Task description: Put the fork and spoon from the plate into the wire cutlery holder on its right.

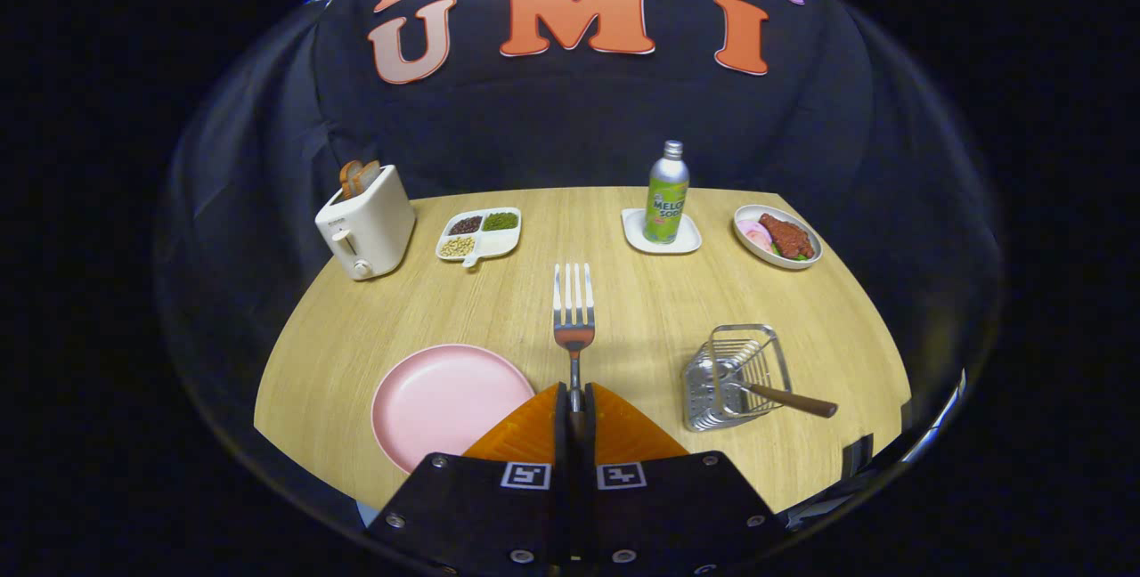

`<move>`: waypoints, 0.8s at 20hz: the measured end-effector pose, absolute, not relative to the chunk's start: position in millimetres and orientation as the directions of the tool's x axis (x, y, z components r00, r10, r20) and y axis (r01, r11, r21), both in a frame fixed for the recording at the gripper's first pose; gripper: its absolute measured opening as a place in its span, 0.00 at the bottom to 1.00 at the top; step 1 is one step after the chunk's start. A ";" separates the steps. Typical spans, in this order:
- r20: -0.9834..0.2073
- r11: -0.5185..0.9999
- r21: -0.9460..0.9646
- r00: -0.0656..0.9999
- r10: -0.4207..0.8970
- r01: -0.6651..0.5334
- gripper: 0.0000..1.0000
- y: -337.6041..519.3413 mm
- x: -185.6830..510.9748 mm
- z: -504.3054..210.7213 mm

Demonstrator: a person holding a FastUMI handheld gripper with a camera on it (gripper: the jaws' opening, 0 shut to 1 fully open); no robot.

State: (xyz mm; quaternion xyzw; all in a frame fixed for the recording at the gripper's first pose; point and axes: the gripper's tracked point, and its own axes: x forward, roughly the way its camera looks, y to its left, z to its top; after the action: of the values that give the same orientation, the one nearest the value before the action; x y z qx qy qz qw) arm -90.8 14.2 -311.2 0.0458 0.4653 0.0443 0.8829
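My gripper [574,399] is shut on the fork [574,310], pinching its handle between both fingers. The fork's tines point away from me, above the wooden table. A pink plate [445,403] lies bare just left of the fingers. To the right of the fingers stands the wire cutlery holder [737,372]. A utensil with a brown wooden handle [793,400] rests in it, handle sticking out to the right; its head is hidden among the wires.
At the table's far side stand a white toaster [365,221] with bread, a divided dish [479,235] of beans, a green soda bottle [667,199] on a small white tray, and a bowl of food [777,237]. The table's front edge curves close below the plate.
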 end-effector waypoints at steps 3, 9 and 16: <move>-0.815 0.995 0.102 0.572 0.093 -0.017 0.04 -18.7 -84.5 -302.1; -0.834 0.998 0.057 0.549 0.060 -0.024 0.05 -63.2 -78.8 -301.4; -0.906 0.997 0.002 0.422 0.033 -0.073 0.05 -92.9 -94.5 -329.9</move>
State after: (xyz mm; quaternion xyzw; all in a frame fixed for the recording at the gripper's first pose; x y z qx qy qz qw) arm -94.5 -92.9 -329.9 -0.0190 0.5366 0.0315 0.8430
